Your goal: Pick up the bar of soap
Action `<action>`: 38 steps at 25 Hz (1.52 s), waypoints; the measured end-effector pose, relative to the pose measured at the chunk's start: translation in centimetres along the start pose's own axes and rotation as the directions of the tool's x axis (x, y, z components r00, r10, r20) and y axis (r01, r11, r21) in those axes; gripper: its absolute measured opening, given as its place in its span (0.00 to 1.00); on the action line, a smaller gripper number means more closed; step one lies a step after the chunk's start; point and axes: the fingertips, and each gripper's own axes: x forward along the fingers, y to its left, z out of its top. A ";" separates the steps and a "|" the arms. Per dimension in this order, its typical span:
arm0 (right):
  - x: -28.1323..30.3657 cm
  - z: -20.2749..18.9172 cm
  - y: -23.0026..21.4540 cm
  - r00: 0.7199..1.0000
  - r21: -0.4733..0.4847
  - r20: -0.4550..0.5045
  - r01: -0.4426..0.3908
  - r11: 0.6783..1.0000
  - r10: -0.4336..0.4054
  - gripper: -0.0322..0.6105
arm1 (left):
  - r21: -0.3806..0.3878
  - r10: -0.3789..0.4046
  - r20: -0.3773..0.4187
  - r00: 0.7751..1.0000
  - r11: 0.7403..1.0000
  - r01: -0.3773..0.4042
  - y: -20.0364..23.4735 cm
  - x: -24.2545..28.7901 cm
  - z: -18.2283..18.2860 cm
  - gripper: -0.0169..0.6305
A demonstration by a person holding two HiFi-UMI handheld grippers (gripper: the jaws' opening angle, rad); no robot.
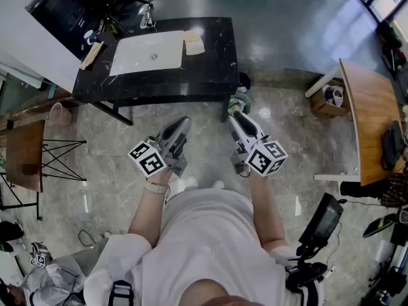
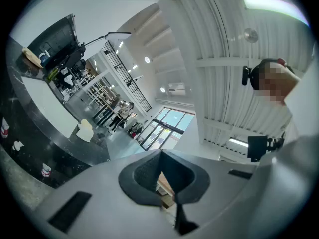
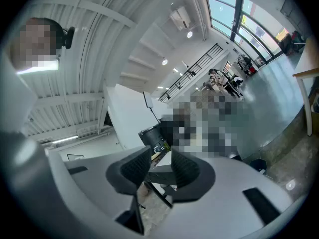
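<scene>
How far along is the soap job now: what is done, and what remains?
Nothing is done yet: the bar of soap lies on the black counter beside the sink. Nothing is in hand; the left gripper and right gripper are empty, far from it. Remaining: approach, grasp, lift.

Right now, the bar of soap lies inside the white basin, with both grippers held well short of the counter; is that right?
Not quite. The head view shows the bar of soap on the black counter, just right of the white basin, not inside it. The left gripper and right gripper are indeed well short of the counter.
</scene>
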 end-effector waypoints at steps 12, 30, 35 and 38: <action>-1.6 0.1 -2.5 0.999 0.028 -0.007 -0.039 0.999 0.039 0.27 | 0.004 0.061 0.012 0.998 0.998 -0.061 -0.4 2.1 -2.4 0.04; 9.2 0.2 -6.9 0.998 0.028 -0.055 0.012 1.000 -0.011 0.27 | -0.057 0.063 0.016 0.998 0.996 -0.062 10.9 5.4 2.0 0.04; 16.4 0.2 -8.9 0.997 0.048 -0.072 0.027 0.998 -0.023 0.27 | -0.079 0.066 -0.001 0.998 0.995 -0.066 17.2 7.2 5.3 0.04; 20.6 -0.2 -10.2 0.995 0.066 -0.092 0.041 0.997 -0.035 0.27 | -0.101 0.075 -0.003 0.997 0.992 -0.075 21.1 8.1 7.1 0.04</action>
